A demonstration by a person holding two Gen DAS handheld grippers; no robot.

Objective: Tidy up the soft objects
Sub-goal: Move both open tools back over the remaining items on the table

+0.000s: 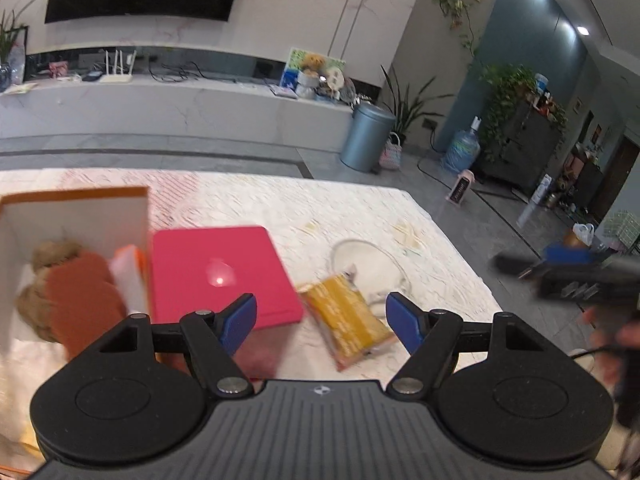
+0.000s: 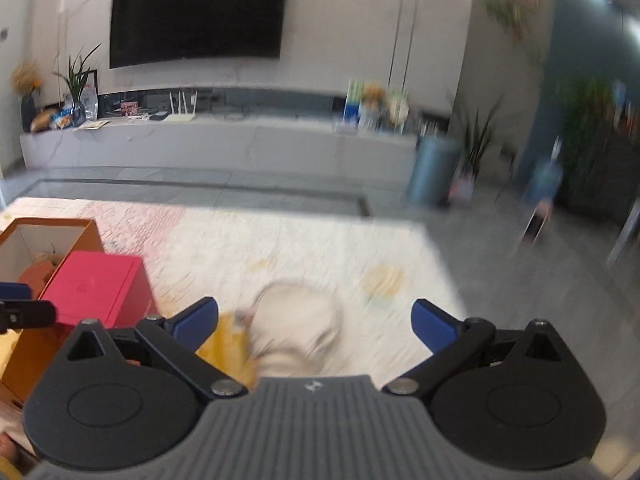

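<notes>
Here the left gripper [image 1: 321, 320] hangs over the quilted table [image 1: 248, 204] with its jaws spread wide and nothing between them, a yellow packet [image 1: 346, 320] lying just below. The right gripper [image 2: 316, 320] is equally wide and holds nothing, above a blurred white soft item [image 2: 298, 328]. Left of both, a pink box [image 1: 220, 272] touches an orange box [image 1: 76, 216] holding a plush toy [image 1: 52, 280].

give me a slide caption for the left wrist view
Open left gripper hovers over yellow plastic packet beside closed pink box on white quilted tabletop.
</notes>
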